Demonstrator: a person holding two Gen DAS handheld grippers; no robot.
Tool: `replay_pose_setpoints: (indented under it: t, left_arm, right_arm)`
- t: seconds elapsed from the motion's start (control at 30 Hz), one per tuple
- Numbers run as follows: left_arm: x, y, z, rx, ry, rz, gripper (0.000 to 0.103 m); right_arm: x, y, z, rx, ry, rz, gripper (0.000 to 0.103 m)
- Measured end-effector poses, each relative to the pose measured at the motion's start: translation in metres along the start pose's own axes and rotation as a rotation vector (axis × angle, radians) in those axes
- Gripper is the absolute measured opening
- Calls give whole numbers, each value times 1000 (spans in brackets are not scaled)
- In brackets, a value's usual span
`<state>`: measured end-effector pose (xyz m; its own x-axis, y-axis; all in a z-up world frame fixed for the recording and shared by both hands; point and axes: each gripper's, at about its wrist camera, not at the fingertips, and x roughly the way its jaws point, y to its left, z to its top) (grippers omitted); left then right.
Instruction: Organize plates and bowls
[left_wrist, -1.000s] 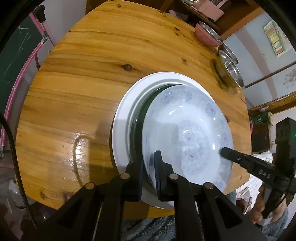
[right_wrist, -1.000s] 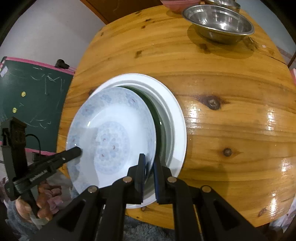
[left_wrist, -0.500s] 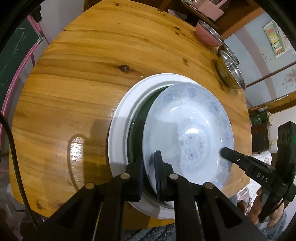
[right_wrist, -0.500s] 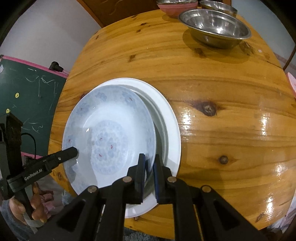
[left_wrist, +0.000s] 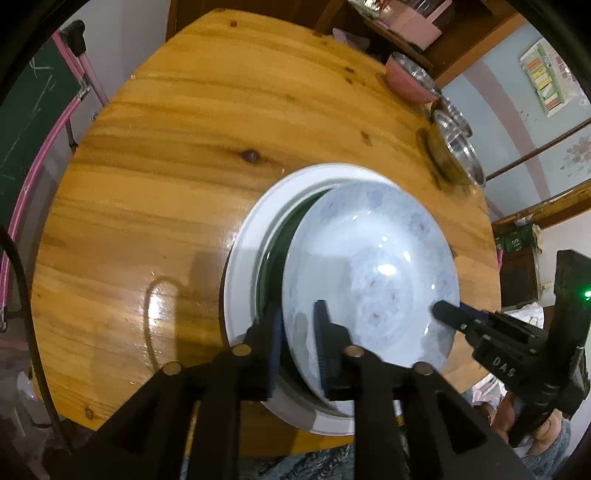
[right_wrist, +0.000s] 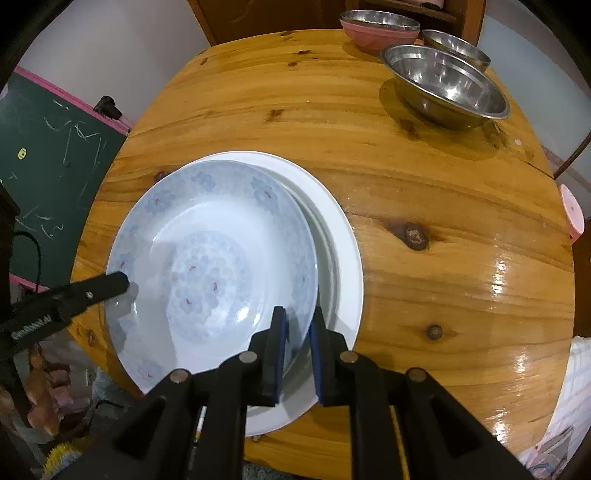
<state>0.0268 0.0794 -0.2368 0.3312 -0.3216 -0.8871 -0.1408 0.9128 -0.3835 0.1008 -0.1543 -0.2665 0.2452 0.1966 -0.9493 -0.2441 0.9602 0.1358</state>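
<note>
A blue-patterned deep plate (left_wrist: 373, 273) (right_wrist: 214, 266) rests inside a larger white plate (left_wrist: 247, 254) (right_wrist: 340, 240) on the round wooden table. My left gripper (left_wrist: 299, 339) straddles the patterned plate's near rim with its jaws parted. My right gripper (right_wrist: 297, 343) straddles the opposite rim, jaws a little apart. Each gripper's finger shows in the other view, touching the plate's edge.
A large steel bowl (right_wrist: 447, 86) (left_wrist: 456, 155), a smaller steel bowl (right_wrist: 456, 46) and a pink bowl with a steel one inside (right_wrist: 378, 27) (left_wrist: 410, 79) stand at the table's far side. A green chalkboard (right_wrist: 48, 155) stands beyond the table edge.
The patterned plate has come down into the white plate. Both grippers' jaws have parted from its rim; the left has opened wider.
</note>
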Motion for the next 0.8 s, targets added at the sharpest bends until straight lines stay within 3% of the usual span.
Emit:
replay_pose_setpoints:
  t: [0.23, 0.4, 0.6, 0.8]
  left_arm:
    - [-26, -7, 5, 37, -101, 32, 58]
    - [-36, -16, 5, 71, -140, 51, 74]
    - [-46, -36, 5, 147, -174, 75, 79]
    - [-67, -82, 9, 279, -244, 83, 87]
  right_arm:
    - [-14, -3, -1, 12, -44, -15, 13]
    - [-26, -8, -2, 22, -80, 2, 13]
    - [-42, -15, -4, 37, -118, 40, 13]
    - [-69, -26, -4, 42, -161, 39, 13]
